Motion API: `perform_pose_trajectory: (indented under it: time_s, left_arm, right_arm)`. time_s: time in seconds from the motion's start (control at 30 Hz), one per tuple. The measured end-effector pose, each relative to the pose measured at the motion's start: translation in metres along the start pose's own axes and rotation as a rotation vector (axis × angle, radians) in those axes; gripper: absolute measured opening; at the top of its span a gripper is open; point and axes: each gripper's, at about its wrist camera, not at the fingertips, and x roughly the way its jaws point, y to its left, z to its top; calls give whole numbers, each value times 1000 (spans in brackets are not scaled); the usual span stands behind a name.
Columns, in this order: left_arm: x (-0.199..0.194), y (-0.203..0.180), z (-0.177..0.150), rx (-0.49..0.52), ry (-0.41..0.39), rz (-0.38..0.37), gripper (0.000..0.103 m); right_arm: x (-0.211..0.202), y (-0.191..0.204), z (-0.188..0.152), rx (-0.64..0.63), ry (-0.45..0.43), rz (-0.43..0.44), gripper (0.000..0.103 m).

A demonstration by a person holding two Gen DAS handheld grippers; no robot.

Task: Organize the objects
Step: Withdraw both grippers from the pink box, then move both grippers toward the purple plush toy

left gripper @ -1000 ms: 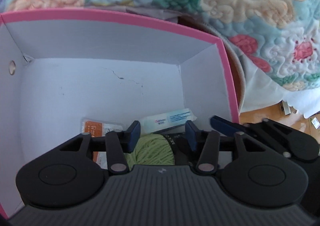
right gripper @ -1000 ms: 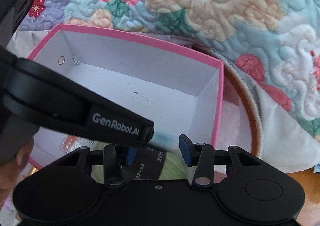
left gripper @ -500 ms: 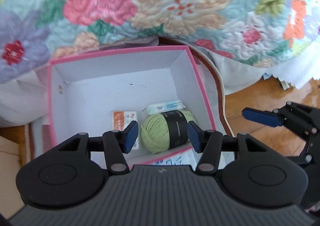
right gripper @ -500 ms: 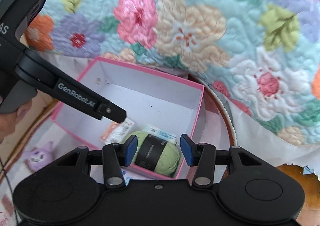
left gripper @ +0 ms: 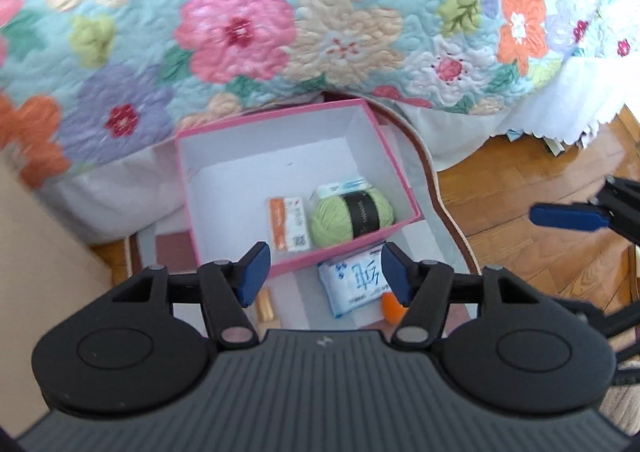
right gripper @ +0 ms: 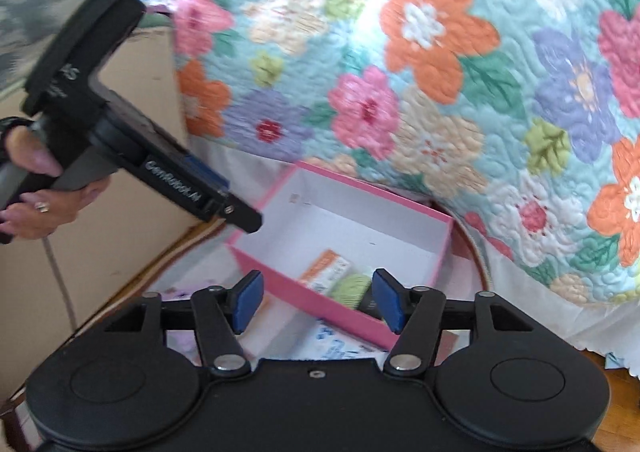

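Observation:
A pink box (left gripper: 394,155) with a white inside sits on the floor mat against the bed. In it lie a green yarn ball (left gripper: 352,215), an orange-and-white packet (left gripper: 289,223) and a white tube (left gripper: 346,185) behind the yarn. My left gripper (left gripper: 324,280) is open and empty, held above the box's near wall. My right gripper (right gripper: 316,302) is open and empty, also above the box (right gripper: 332,306), where the yarn (right gripper: 350,290) and packet (right gripper: 326,268) show. One right finger (left gripper: 568,216) shows at the right of the left wrist view.
A white-and-blue tissue pack (left gripper: 356,282), an orange item (left gripper: 392,308) and a tan stick (left gripper: 265,306) lie on the mat in front of the box. A floral quilt (left gripper: 320,31) hangs behind. A cardboard wall (left gripper: 36,252) stands left. Wooden floor (left gripper: 520,187) lies right.
Both grippers have risen and pulled back from the box, leaving the yarn ball inside. The box now looks small and far below; items in front of it have come into view.

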Motion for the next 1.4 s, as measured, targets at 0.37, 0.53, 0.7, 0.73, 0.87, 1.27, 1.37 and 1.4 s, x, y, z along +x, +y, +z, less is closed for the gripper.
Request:
perform_pose_trajectory:
  time_s: [0.37,0.53,0.7,0.73,0.87,1.27,1.37,1.4]
  left_arm:
    - [-12,32,-81,-136,91,11,63]
    - [-8,43,-106,-169,92,-1,63]
    - [4,56,-121,-193,87,24,63]
    - [8,60,-124,-196,85,30,64]
    - [32,78,-136,-233,105,22,64]
    - [88,125,-183,-397,104,25,69]
    - [100,131,-194,-434,93,19,69]
    - [105,132,-198,-443,89,13,69]
  right_arm:
    - [5,70,-27,-91,14,149,79]
    - [35,92,-41,-111,57,226,79]
    - [72,108,-53,-133,78,281,79]
    - [80,111,-55,-137,81,291,79]
    - [112,120,-67,-153,104,319,79]
    - [209,133,-95,-126,131,313,78]
    - [228,132,-100,-61,156,323,78]
    - [234,131,-101,-32,164,327,77]
